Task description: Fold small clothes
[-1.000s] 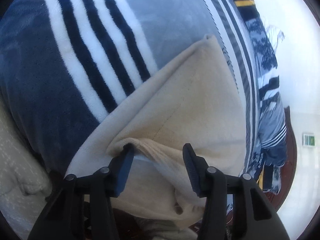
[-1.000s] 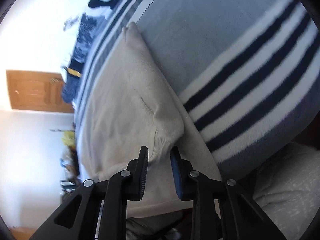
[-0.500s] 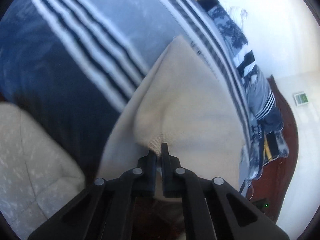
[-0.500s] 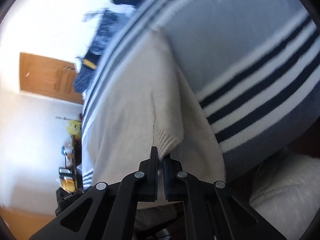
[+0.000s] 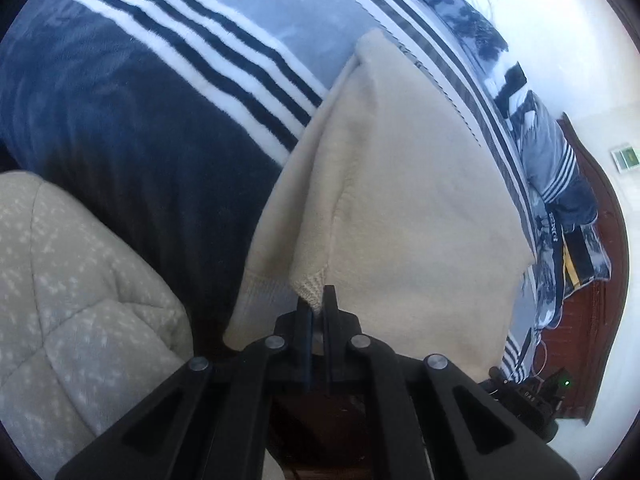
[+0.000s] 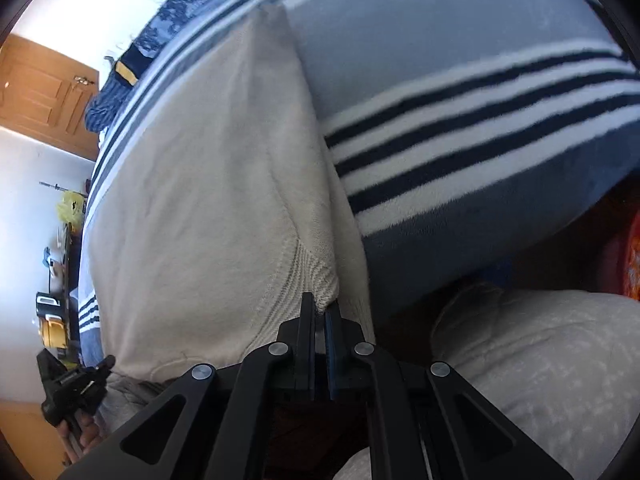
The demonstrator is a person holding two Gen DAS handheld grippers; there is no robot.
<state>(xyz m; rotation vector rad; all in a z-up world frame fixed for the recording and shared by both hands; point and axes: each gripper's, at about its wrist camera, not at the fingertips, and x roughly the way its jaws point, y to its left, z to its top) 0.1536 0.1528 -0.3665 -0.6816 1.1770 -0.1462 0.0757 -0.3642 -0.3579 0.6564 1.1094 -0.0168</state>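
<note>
A cream knit garment [image 5: 400, 200] lies spread on a blue blanket with white and dark stripes [image 5: 160, 92]. My left gripper [image 5: 318, 304] is shut on a ribbed corner of the garment at its near left edge and lifts it a little. In the right wrist view the same cream garment [image 6: 208, 200] fills the left half. My right gripper [image 6: 318, 310] is shut on its ribbed corner at the near right edge. The other gripper [image 6: 72, 392] shows small at the lower left of the right wrist view.
A beige quilted cushion [image 5: 72, 304] lies near me at the left, and also shows in the right wrist view [image 6: 540, 368]. Dark patterned pillows [image 5: 560, 184] and a wooden headboard [image 5: 600, 240] are at the far right. A wooden door [image 6: 40, 100] stands behind.
Both grippers went from open around the garment's near ribbed corners to shut on them. Both have then pulled back and lifted slightly with the fabric.
</note>
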